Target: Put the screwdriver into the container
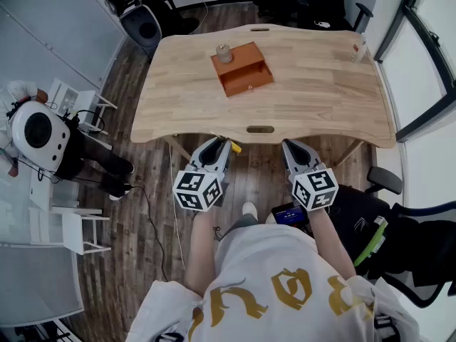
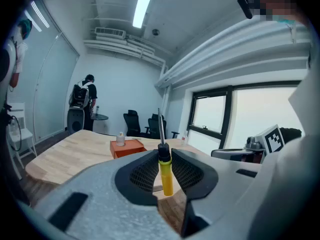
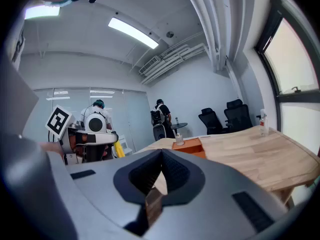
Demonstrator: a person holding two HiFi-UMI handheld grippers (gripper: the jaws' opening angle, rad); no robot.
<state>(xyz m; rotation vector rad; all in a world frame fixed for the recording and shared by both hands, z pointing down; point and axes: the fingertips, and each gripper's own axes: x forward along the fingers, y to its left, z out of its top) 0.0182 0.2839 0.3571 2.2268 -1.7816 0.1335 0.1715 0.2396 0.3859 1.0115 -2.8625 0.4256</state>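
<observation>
Short of the desk's [image 1: 320, 98] near edge, over the plank floor [image 1: 142, 212], we hold both sets of tongs side by side, neither touching the wood.

- Left tongs [image 1: 222, 144] [image 2: 164, 156]: clenched on the screwdriver [image 1: 235, 148] [image 2: 165, 173]. Its yellow handle is pinched between the ribbed pads, with the black collar and thin shaft standing out past the tips.
- Right tongs [image 1: 292, 147] [image 3: 161, 156]: pressed together at the tips, with nothing between them. We carry them just right of the left pair, with a clear gap between the two.
- Container [image 1: 242, 68] [image 2: 127, 147] [image 3: 192, 145]: an orange box, open on top, lying left of the desk's middle and turned slightly askew. It is well apart from both tongs and nearer the far edge than the near one.
- Bottle [image 1: 223, 53] [image 2: 120, 139] [image 3: 178, 140]: small, upright, at the container's far left corner. We cannot tell whether it stands inside or on the rim.
- Spray bottle [image 1: 358, 50] [image 3: 261, 123]: at the far right corner of the desk, well apart from the container.
- Open room: bare wood runs from the near edge up to the container, and across the whole right half of the desk.
- Chair [image 1: 388, 180]: just to our right, beside the desk's near right corner.
</observation>
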